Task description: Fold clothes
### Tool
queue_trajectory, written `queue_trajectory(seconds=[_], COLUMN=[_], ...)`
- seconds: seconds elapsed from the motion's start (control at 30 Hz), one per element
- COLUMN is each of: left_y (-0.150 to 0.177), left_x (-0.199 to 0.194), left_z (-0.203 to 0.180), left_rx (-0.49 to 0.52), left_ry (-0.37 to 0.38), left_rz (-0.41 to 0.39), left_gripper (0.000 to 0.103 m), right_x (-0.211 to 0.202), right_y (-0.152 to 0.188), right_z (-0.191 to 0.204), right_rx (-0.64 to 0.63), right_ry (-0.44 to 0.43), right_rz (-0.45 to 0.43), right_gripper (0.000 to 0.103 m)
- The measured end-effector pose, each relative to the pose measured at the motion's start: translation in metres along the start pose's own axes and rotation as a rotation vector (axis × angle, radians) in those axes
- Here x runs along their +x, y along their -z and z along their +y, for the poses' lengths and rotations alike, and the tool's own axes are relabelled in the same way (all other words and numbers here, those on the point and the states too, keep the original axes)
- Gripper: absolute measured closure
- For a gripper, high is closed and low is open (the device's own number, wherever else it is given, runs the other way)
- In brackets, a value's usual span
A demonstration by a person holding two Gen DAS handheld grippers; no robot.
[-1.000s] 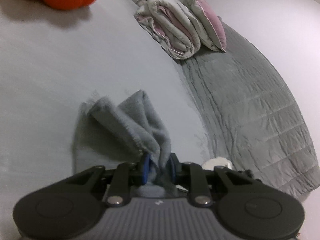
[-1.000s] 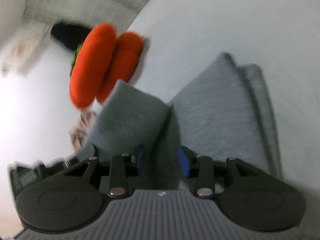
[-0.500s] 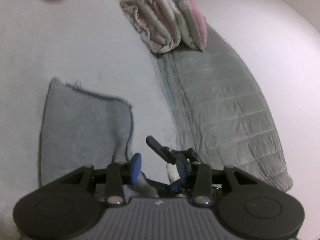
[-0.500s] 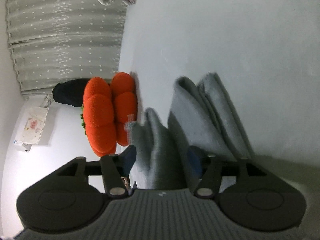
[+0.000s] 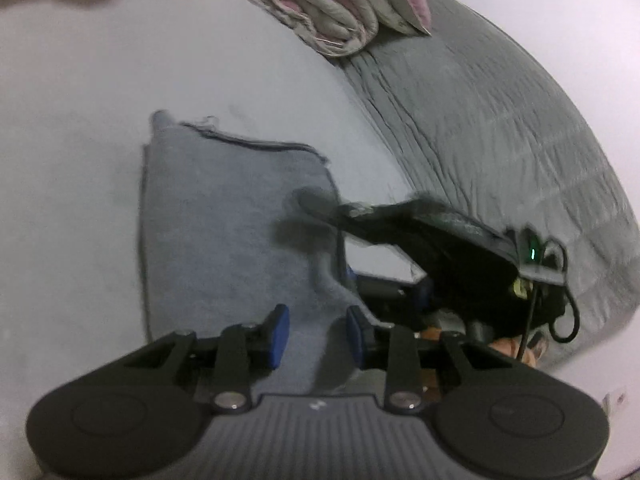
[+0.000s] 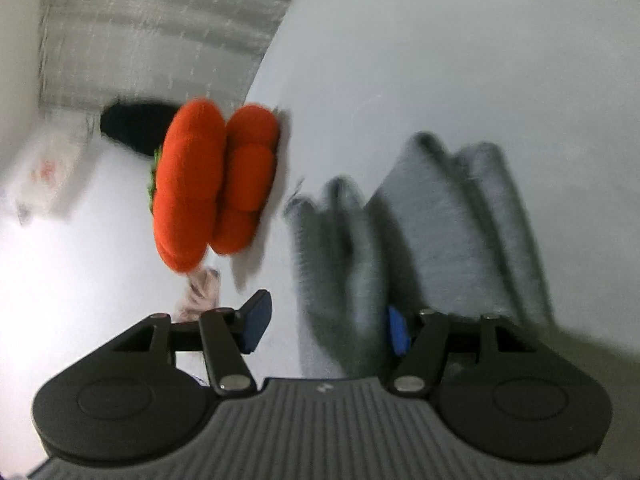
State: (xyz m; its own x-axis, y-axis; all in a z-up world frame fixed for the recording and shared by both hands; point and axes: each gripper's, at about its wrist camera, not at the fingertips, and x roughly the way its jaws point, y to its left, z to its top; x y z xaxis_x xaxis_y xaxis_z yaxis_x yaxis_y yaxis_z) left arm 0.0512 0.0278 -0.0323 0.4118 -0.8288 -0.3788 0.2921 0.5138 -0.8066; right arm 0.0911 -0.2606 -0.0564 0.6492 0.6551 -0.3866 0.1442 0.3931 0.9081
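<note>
The grey cloth (image 5: 224,224) lies flat on the white bed (image 5: 80,120), its long axis running away from the left gripper (image 5: 316,334), whose jaws are spread over its near edge. The right gripper (image 6: 324,326), now wider than before, has let go; folds stand between its fingers.

My bed (image 5: 80,128) has a smooth, pale white sheet on top. A soft grey folded cloth (image 5: 224,232) lies flat on the sheet, right in front of me. Far back on the bed sits a rolled-up grey and pink blanket bundle (image 5: 332,4). A wrinkly grey quilted cover (image 5: 500,132) is spread over the right side of the bed, and the bundle rests at its far end. A puffy orange plush pillow (image 6: 212,184) sits at the edge of the bed.
</note>
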Motion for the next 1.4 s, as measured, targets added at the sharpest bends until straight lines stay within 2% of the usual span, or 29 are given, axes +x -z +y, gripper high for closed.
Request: queue_trajectory(seconds=[0.03,0.17,0.23,0.4,0.7,0.8,0.93,1.03,1.23,1.4], left_y=[0.001,0.004,0.001,0.001,0.018,0.024,0.020,0.013,0.006,0.012], left_x=[0.000,0.001,-0.006,-0.016,0.019,0.032,0.034,0.022,0.006,0.010], left_z=[-0.001,-0.004,-0.002,0.007,0.003,0.004,0.000,-0.004,-0.010,-0.005], left_rx=[0.006,0.029,0.028,0.017,0.096,0.105,0.110,0.116,0.183,0.216], left_ry=[0.003,0.014,0.022,0.005,-0.031,-0.056,-0.049,-0.031,-0.028,-0.051], left_rz=[0.002,0.012,-0.019,-0.059,0.068,0.099,0.098,0.071,0.070,0.124], left_gripper=[0.072,0.072,0.072,0.072,0.072,0.072,0.072,0.072,0.077,0.077], right_x=[0.001,0.004,0.006,-0.011,-0.026,-0.024,-0.032,-0.042,-0.050,-0.049], right_y=[0.000,0.002,0.003,-0.008,-0.021,-0.024,-0.019,-0.013,0.001,0.006], right_z=[0.002,0.010,0.014,0.007,-0.015,-0.019,-0.007,0.008,0.033,0.031], right_rx=[-0.015,-0.074,-0.103,-0.045,0.019,0.009,-0.060,-0.154,-0.302,-0.283], right_ry=[0.002,0.012,0.017,-0.026,0.020,0.074,0.120,0.162,0.187,0.221], right_rz=[0.001,0.004,0.006,-0.010,-0.009,-0.005,-0.031,-0.046,0.060,0.155], right_gripper=[0.080,0.081,0.081,0.081,0.081,0.077,0.058,0.058,0.060,0.062])
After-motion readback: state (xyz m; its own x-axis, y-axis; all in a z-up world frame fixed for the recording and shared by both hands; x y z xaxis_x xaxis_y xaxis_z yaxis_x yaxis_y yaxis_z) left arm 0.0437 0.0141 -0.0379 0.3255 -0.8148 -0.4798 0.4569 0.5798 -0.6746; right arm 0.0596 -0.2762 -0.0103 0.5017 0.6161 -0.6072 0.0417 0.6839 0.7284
